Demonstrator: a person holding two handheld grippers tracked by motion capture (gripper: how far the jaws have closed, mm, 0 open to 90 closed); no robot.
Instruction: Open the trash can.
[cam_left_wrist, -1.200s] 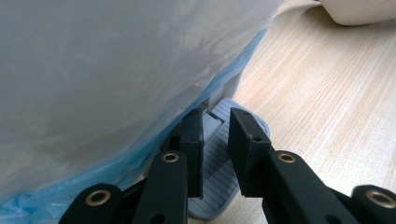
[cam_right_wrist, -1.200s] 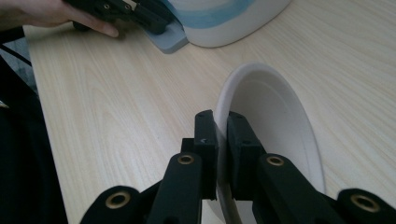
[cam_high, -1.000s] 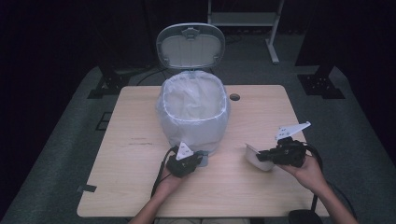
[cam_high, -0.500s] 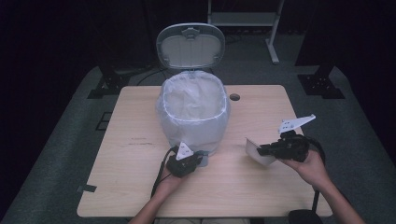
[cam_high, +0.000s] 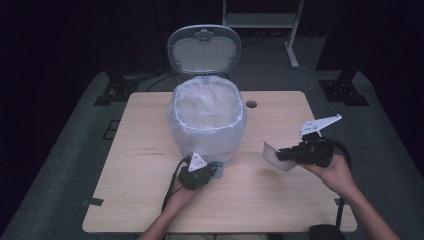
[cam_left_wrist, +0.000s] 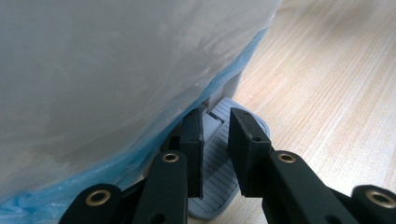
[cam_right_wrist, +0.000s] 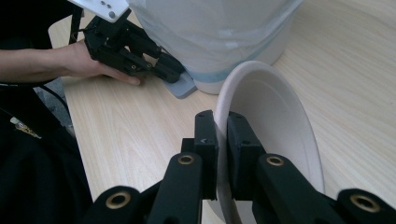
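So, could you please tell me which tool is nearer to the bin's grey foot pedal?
Left. The left tool rests on the foot pedal at the bin's base; the right tool holds a paper plate off to the side.

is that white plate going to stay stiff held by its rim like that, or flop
Probably stiff enough: the white plate keeps its curve, clamped on edge in the right hand-held gripper. It looks thin and disposable, so likely light. A rim-only pinch may let it swivel or dent.

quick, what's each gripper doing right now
left gripper: shut, jaws pressing down on the bin's grey pedal, gripping nothing.
right gripper: shut on the rim of the white paper plate, held on edge above the table.
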